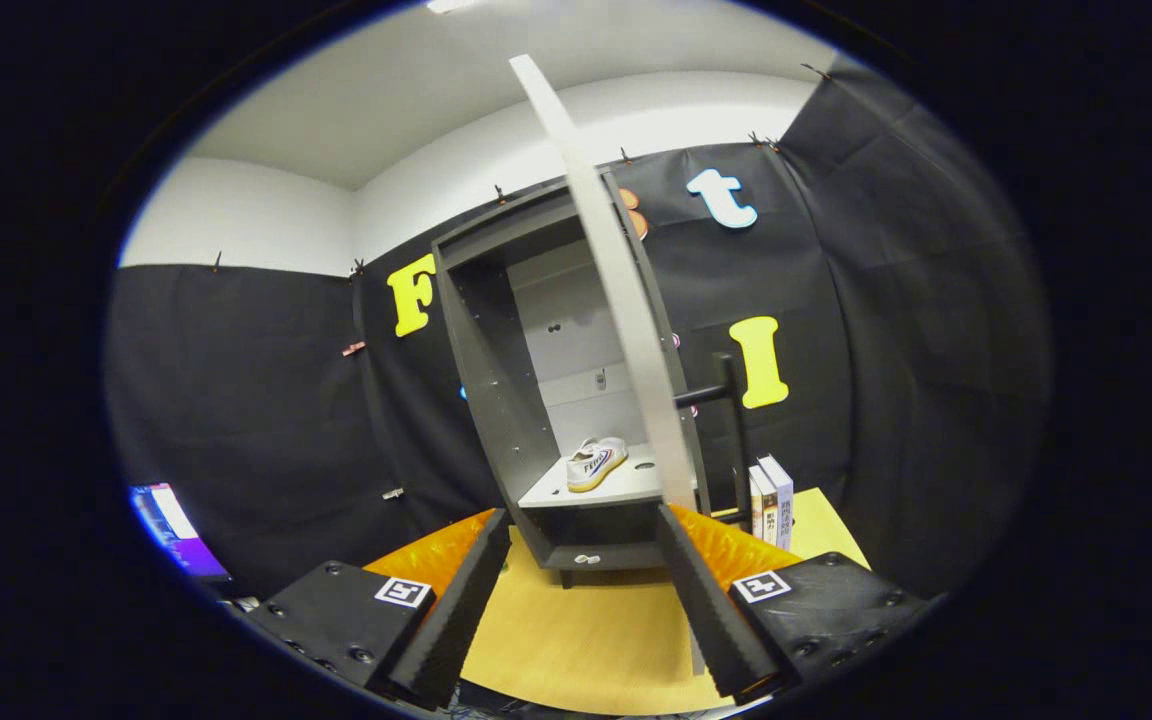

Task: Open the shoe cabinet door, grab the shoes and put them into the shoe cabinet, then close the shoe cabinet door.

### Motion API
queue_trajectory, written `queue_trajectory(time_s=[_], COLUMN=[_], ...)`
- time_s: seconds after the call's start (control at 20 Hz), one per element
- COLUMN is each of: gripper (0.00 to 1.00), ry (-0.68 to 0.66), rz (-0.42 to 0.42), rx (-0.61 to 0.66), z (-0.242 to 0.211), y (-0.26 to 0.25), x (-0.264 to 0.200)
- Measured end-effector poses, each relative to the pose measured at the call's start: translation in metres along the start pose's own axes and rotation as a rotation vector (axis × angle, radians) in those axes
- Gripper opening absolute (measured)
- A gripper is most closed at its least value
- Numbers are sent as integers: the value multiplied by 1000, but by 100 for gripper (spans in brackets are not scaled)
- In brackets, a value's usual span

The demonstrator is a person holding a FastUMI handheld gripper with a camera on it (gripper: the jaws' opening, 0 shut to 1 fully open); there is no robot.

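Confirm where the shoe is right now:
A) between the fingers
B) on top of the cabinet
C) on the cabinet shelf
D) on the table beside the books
C: the shoe lies on the shelf inside the cabinet, whose door stands open; the gripper is open, holding nothing, short of the cabinet.

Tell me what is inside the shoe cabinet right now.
One white shoe lies on the shelf inside the shoe cabinet, beyond the open gripper. The swung-out cabinet door covers the shelf's right part, so anything there cannot be seen.
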State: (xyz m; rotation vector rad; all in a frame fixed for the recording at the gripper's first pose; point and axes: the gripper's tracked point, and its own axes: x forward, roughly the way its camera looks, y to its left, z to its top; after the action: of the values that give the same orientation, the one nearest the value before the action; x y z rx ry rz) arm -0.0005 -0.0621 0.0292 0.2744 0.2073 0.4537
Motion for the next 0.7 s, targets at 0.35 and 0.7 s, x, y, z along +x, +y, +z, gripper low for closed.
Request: queue_trajectory(time_s=[0.35,0.7], gripper=[97,97], ry=[-51,-60], rz=[-77,-184], rx=[-37,-15], z=[31,41], y=[-76,-147], x=[-6,11])
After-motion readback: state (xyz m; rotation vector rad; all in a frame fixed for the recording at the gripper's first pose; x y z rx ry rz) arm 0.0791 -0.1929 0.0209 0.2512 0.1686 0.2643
